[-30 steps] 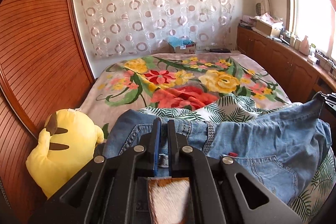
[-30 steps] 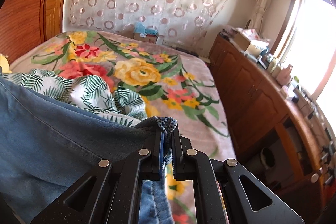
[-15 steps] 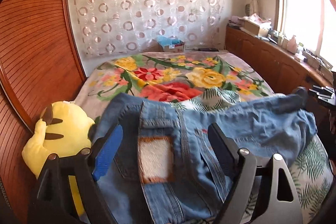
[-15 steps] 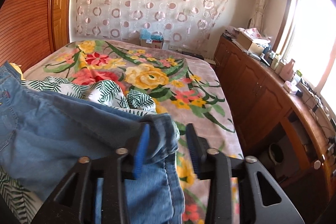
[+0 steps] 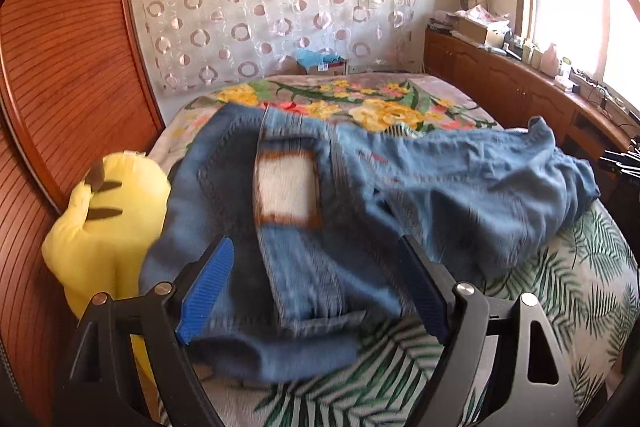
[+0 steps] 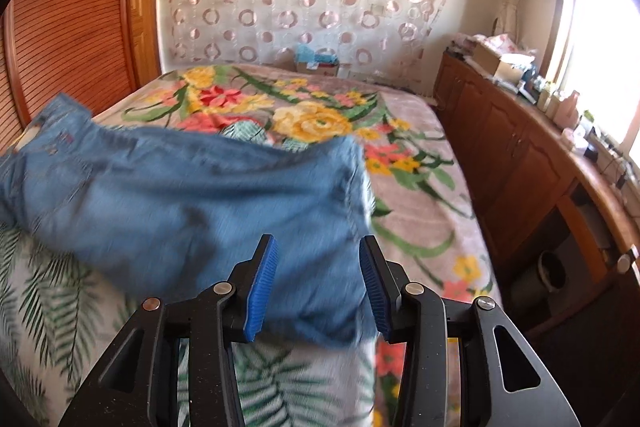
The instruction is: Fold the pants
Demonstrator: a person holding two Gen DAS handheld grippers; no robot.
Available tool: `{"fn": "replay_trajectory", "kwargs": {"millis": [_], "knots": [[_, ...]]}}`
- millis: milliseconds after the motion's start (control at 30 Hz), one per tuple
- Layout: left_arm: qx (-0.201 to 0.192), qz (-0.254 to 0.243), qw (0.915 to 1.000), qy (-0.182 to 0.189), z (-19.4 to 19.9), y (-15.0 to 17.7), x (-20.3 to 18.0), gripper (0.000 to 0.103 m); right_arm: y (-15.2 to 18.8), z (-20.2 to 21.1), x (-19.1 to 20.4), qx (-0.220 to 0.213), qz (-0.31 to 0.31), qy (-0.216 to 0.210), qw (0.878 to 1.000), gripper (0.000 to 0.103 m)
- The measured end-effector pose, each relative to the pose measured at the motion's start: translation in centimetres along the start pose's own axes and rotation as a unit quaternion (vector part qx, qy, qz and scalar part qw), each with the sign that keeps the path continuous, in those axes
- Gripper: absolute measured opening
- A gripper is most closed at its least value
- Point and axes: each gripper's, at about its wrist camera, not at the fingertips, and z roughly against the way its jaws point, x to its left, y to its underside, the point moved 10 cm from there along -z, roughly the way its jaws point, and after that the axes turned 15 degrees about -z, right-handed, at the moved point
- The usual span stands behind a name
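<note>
Blue denim pants (image 5: 360, 211) lie crumpled across the bed, waistband end with a white and brown label patch (image 5: 286, 189) toward the left. My left gripper (image 5: 316, 287) is open and empty, just above the waistband end. In the right wrist view the leg end of the pants (image 6: 224, 203) lies spread on the bed. My right gripper (image 6: 316, 275) is open and empty, over the hem edge. Both views are blurred by motion.
A yellow plush toy (image 5: 104, 235) sits at the bed's left edge against the wooden wardrobe (image 5: 60, 67). A leaf-print cloth (image 5: 560, 287) lies under the pants on the floral blanket (image 6: 320, 115). Wooden cabinets (image 6: 520, 163) line the right side.
Both grippers were shut on the pants a second ago, have opened and let go. The pants have dropped onto the bed, and both grippers have drawn back and up.
</note>
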Motion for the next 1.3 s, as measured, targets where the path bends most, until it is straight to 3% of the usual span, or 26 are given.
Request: {"fn": "replay_trajectory", "kwargs": {"millis": [367,433,567,700,800,867,933,1033,1100,1200,1300], "knots": [[0.024,0.008,0.9995,0.017,-0.2,3.6,-0.5,0.084,3.2,-0.4,-0.1,0.042,-0.008,-0.024,0.999,0.044],[0.028,0.008,0.999,0.035,-0.4,3.9,-0.8,0.075,3.3,-1.1,0.1,0.052,-0.003,-0.024,0.998,0.044],[0.034,-0.002,0.9989,0.032,-0.7,4.2,-1.1,0.063,3.0,-2.4,0.6,0.064,0.009,-0.021,0.998,0.044],[0.044,-0.002,0.9986,0.029,-1.4,4.7,-0.8,0.061,2.2,-3.3,0.6,0.059,0.038,0.01,0.997,0.044],[0.05,0.001,0.9983,0.03,-1.9,4.9,-0.6,0.061,1.8,-3.6,0.6,0.063,0.034,0.004,0.997,0.044],[0.046,0.001,0.9985,0.031,-2.0,4.8,-0.6,0.059,1.6,-3.8,0.6,0.065,0.036,0.005,0.997,0.044],[0.042,-0.001,0.9984,0.037,-2.0,4.6,-0.8,0.048,1.8,-4.2,0.9,0.067,0.042,0.006,0.997,0.044],[0.039,-0.009,0.9987,0.031,-1.8,4.3,-1.0,0.048,2.0,-4.5,1.1,0.064,0.045,0.009,0.997,0.043],[0.035,-0.007,0.9989,0.03,-1.7,4.1,-1.0,0.047,2.1,-4.6,1.5,0.065,0.048,0.0,0.997,0.033],[0.022,-0.008,0.9994,0.024,-1.1,3.4,-0.8,0.037,2.3,-4.5,1.8,0.062,0.064,-0.003,0.996,0.012],[0.02,-0.015,0.9995,0.02,-0.8,3.1,-1.0,0.032,2.6,-4.5,2.0,0.058,0.077,0.003,0.995,0.008]]}}
